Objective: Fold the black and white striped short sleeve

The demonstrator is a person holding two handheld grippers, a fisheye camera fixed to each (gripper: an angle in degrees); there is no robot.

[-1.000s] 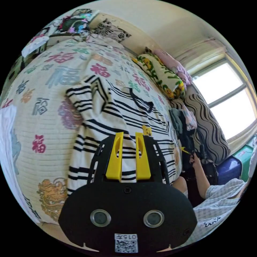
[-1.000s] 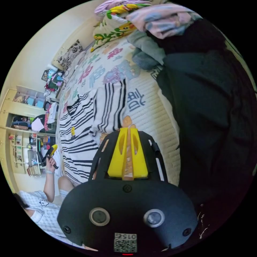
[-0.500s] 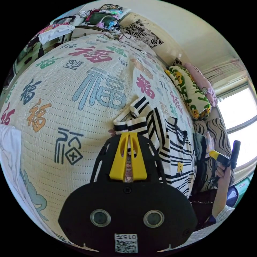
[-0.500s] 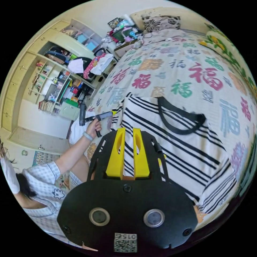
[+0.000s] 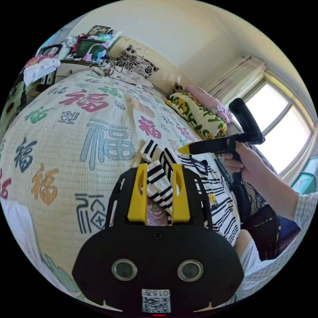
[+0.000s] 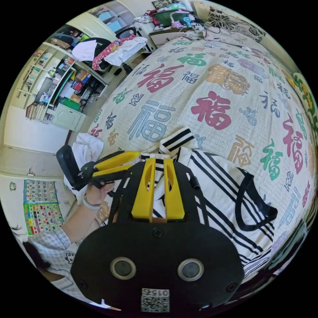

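On the patterned bedspread (image 6: pixel 212 82), at six o'clock, lay striped shirt (image 6: pixel 218 185), sleeve (image 5: pixel 159 172) between wide-open left gripper (image 5: pixel 159 185), ungripped. Right gripper (image 6: pixel 158 179) slightly parted, empty. Barely begun: body folds apparently left.

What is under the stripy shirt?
The striped shirt lies on a bedspread printed with big coloured characters. The bedspread shows all around it; the part beneath the shirt is covered, so anything else there cannot be seen.

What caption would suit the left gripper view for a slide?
Left gripper open around a striped sleeve on the patterned bed, right gripper nearby.
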